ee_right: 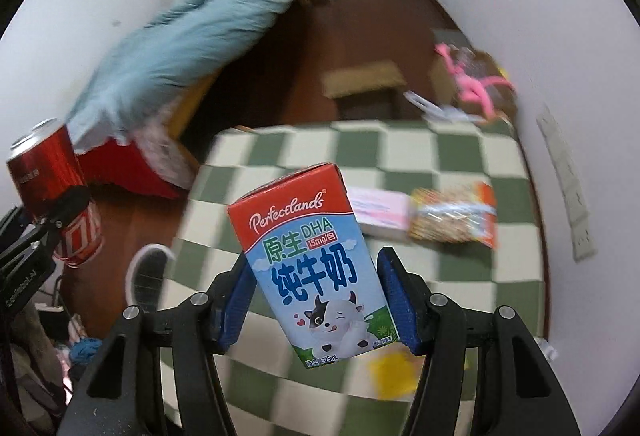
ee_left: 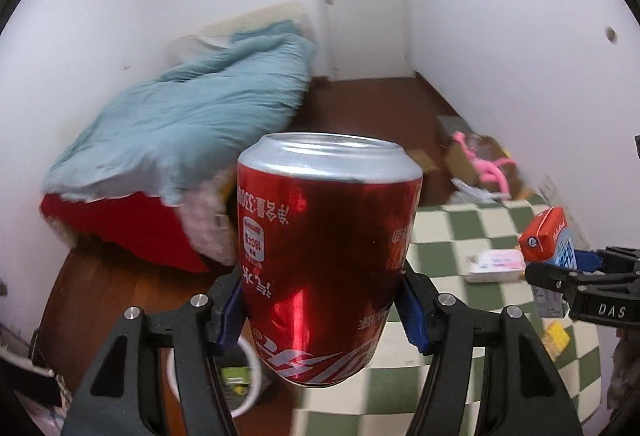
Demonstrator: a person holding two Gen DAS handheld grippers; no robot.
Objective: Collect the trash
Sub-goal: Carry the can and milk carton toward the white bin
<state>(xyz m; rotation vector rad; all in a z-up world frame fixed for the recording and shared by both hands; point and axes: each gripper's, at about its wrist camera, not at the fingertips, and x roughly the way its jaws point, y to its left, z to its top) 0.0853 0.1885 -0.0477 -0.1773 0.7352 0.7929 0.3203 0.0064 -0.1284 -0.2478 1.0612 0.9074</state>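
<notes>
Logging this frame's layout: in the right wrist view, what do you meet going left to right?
Red soda can held by the left gripper → white-edged shoe → milk carton in the right gripper → pink packet → snack packet.

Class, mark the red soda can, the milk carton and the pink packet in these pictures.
red soda can (ee_left: 320,236), left wrist view, middle of its side.
milk carton (ee_right: 316,264), right wrist view, front face.
pink packet (ee_right: 380,211), right wrist view, top face.
</notes>
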